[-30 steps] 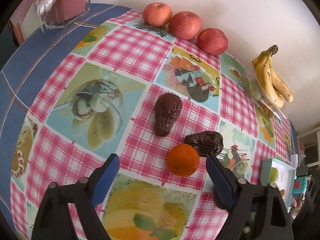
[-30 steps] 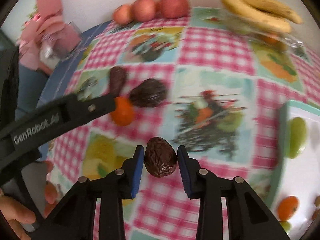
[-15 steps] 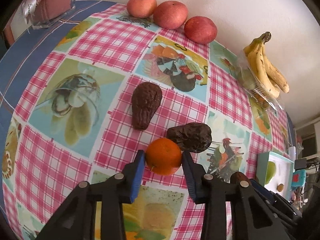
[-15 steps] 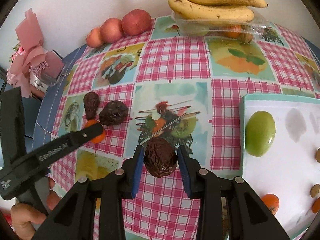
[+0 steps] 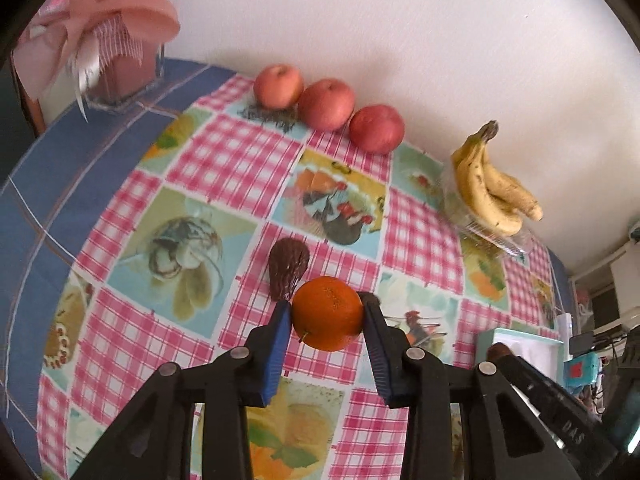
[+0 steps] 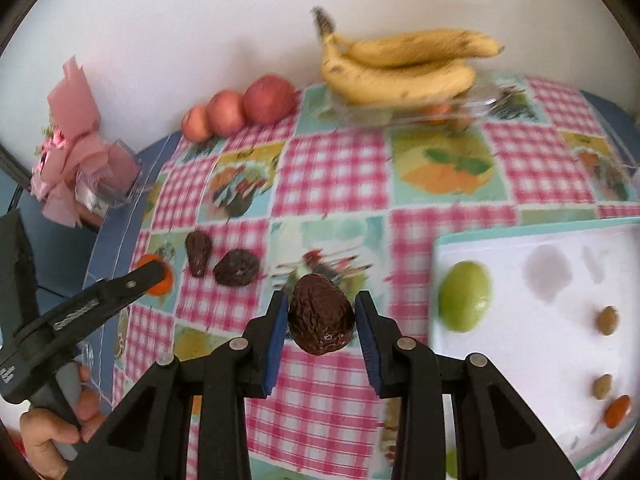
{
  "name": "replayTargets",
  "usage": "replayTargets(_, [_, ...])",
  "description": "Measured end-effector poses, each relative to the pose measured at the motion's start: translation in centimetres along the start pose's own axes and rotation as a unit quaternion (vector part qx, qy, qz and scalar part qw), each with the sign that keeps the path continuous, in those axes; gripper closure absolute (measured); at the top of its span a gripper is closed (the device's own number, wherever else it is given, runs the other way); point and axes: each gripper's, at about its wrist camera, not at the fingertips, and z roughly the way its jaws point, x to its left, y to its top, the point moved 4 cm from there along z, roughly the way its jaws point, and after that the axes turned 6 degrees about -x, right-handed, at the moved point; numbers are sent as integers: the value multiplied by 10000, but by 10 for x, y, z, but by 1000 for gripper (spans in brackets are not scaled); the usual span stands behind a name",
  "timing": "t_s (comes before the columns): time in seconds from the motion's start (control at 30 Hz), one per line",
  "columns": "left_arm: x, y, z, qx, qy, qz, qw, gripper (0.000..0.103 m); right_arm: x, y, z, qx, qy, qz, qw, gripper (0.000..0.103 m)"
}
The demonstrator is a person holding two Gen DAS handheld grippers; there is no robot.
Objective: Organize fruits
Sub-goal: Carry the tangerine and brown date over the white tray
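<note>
My left gripper point(image 5: 326, 316) is shut on an orange point(image 5: 327, 313) and holds it above the checked tablecloth; it also shows in the right wrist view point(image 6: 154, 276). My right gripper point(image 6: 322, 314) is shut on a dark wrinkled avocado point(image 6: 321, 314), held above the cloth just left of the white tray point(image 6: 552, 360). Two more dark avocados lie on the cloth, one pear-shaped point(image 5: 287, 270) point(image 6: 198, 252) and one rounder point(image 6: 237, 267). A green fruit point(image 6: 464, 296) and small pieces lie in the tray.
Three red apples point(image 5: 326, 104) point(image 6: 240, 110) stand in a row against the wall. A banana bunch point(image 5: 490, 190) point(image 6: 404, 66) rests on a clear plastic box. A pink ribboned gift box point(image 5: 116, 60) point(image 6: 84, 176) sits at the far left corner.
My left gripper closed on the orange and lifted it off the cloth. My right gripper carried the avocado toward the white tray.
</note>
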Motion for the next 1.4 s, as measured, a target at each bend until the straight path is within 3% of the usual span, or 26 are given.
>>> replayTargets(0.37, [-51, -4, -14, -93, -155, 487, 9986, 64, -97, 19, -58, -573, -1001, 531, 9919, 67])
replayTargets(0.63, [-117, -24, -13, -50, -309, 1226, 9920, 64, -155, 21, -90, -823, -1564, 942, 9797, 67])
replayTargets(1.07, [-232, -98, 14, 460, -947, 2443, 9640, 64, -190, 23, -96, -929, -1643, 1062, 9763, 67])
replayTargets(1.4, [-253, -140, 56, 866, -970, 2720, 9535, 64, -221, 4, -53, -685, -1673, 1379, 9738, 67])
